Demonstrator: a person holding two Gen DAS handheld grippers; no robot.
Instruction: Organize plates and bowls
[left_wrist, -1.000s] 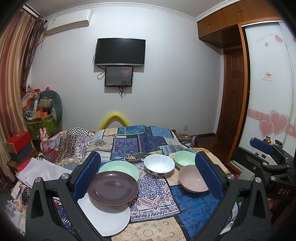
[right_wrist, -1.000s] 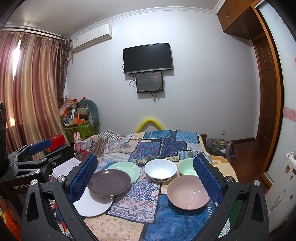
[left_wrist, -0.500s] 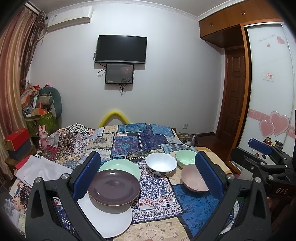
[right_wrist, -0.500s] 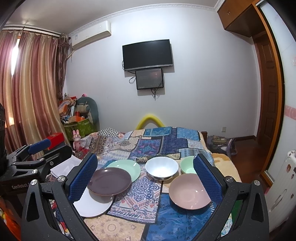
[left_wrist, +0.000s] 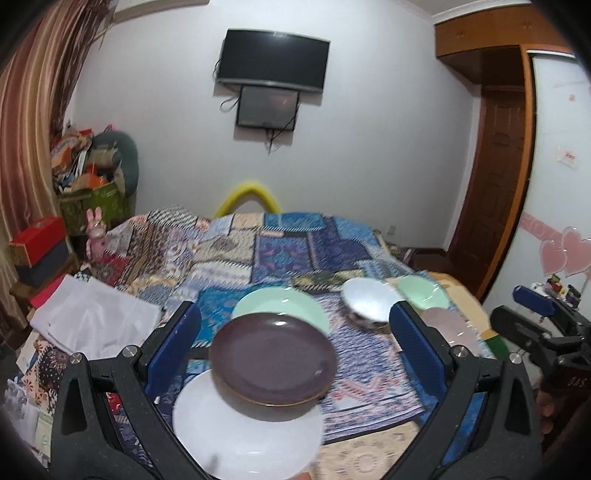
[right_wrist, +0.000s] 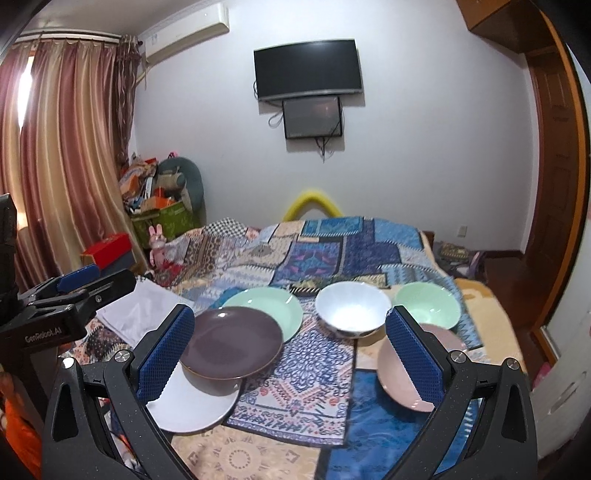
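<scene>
Dishes spread over patchwork bedspread (right_wrist: 332, 254), left to right: white plate (right_wrist: 192, 406) at 7 o'clock, brown plate (right_wrist: 231, 343) overlapping its far edge, green plate (right_wrist: 269, 306) at 11 o'clock partly under brown rim, white bowl (right_wrist: 352, 308) at 12, green bowl (right_wrist: 426, 302) at 1 o'clock, pink bowl (right_wrist: 402, 373) at 4 o'clock. Left gripper (left_wrist: 295, 332) spread wide, nothing pinched, hovering over brown plate (left_wrist: 271, 363). Right gripper (right_wrist: 290, 339) likewise spread wide, empty, above bed, right finger (right_wrist: 413, 358) overlapping pink bowl in view.
</scene>
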